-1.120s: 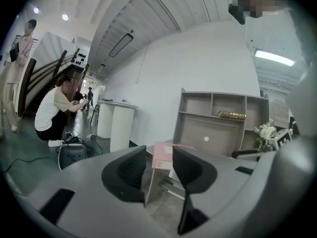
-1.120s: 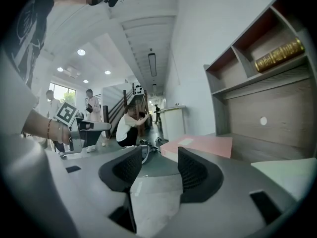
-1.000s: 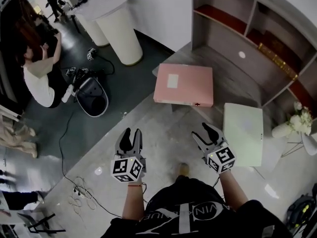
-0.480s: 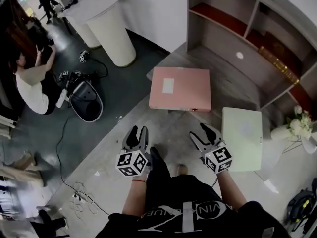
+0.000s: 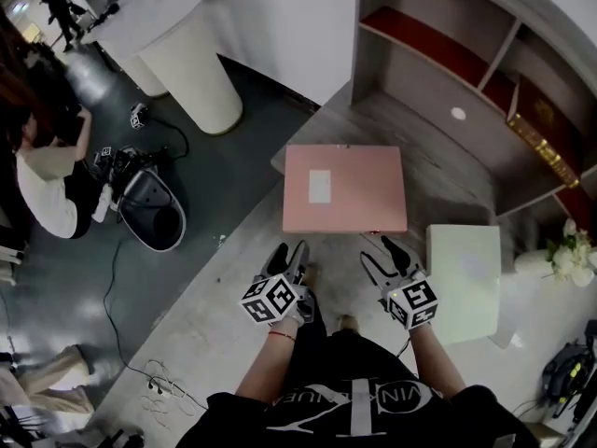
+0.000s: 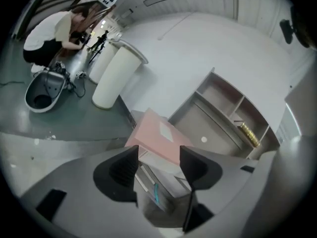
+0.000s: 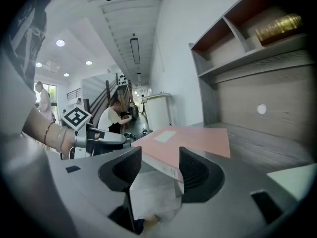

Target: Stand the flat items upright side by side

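Observation:
A flat pink box [image 5: 343, 188] with a white label lies on the grey platform [image 5: 424, 171] before the shelf unit. To its right a pale green flat box [image 5: 464, 269] also lies flat. My left gripper [image 5: 288, 258] is at the pink box's near left edge. Its jaws have just been opening, and the pink box [image 6: 161, 138] shows just beyond the left gripper [image 6: 158, 152] with nothing pressed between the pads. My right gripper [image 5: 384, 258] stands open at the near right corner. The pink box [image 7: 193, 143] edge lies ahead of the right gripper [image 7: 160, 157].
A grey shelf unit [image 5: 448, 73] with open compartments rises behind the boxes, gold items [image 5: 541, 138] on one shelf. White pedestals [image 5: 187, 54] stand at the back left. A person [image 5: 42, 175] crouches by a dark tub [image 5: 149, 208]. White flowers [image 5: 574, 241] stand at the right.
Both grippers have moved forward to the pink box's near edge. The left one shifted right, rolled, and its jaws stand wider apart.

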